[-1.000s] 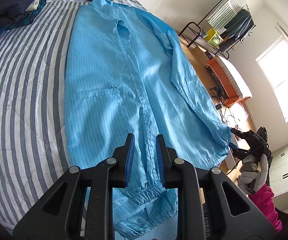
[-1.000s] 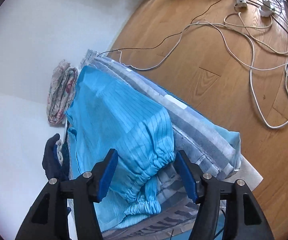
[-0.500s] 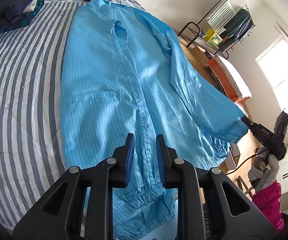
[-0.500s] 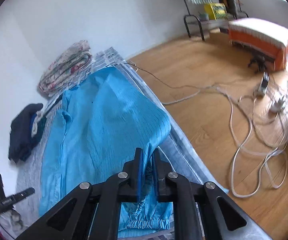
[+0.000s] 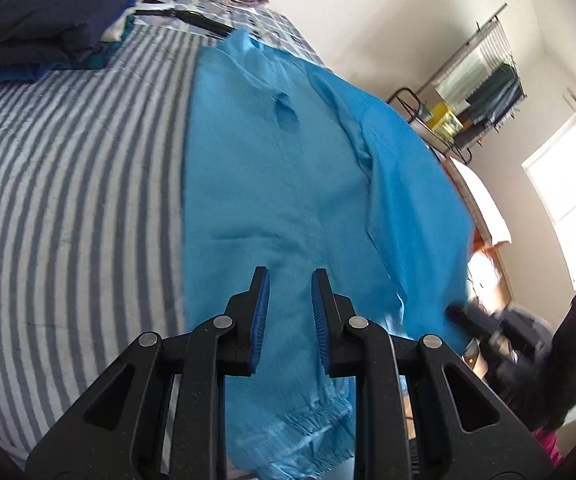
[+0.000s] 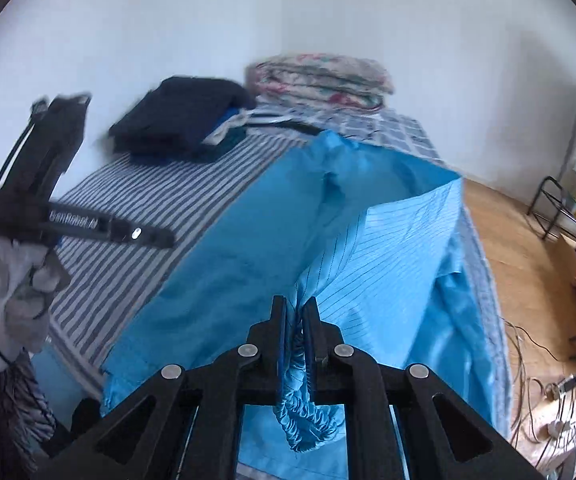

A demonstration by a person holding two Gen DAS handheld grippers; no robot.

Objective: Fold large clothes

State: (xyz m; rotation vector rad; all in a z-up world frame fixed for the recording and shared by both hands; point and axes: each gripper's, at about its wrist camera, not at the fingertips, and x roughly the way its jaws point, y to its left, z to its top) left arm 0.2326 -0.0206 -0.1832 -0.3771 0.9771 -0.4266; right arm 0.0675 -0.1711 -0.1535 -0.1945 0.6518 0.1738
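Observation:
A large bright blue garment [image 5: 272, 184] lies front-up on the striped bed [image 5: 68, 184], its collar at the far end. My left gripper [image 5: 288, 284] hovers over its lower middle, jaws a little apart with nothing between them; the right wrist view shows it [image 6: 164, 238] in a gloved hand over the bed's left side. My right gripper [image 6: 295, 308] is shut on the elastic cuff [image 6: 303, 412] of the right sleeve [image 6: 391, 248] and holds it lifted above the garment [image 6: 228, 260]. In the left wrist view that gripper [image 5: 459, 314] is a blur at the sleeve's end.
Folded dark clothes [image 6: 184, 120] and a floral quilt [image 6: 319, 76] sit at the bed's head, with a black hanger [image 5: 200, 20] by the collar. Right of the bed are wooden floor with loose cables [image 6: 535, 340], a clothes rack [image 5: 475, 92] and an orange bench [image 5: 483, 208].
My right gripper shut on the sleeve cuff at the bed's edge, rolled over and carried it up and inward over the bed. My left gripper drifted slightly forward along the garment.

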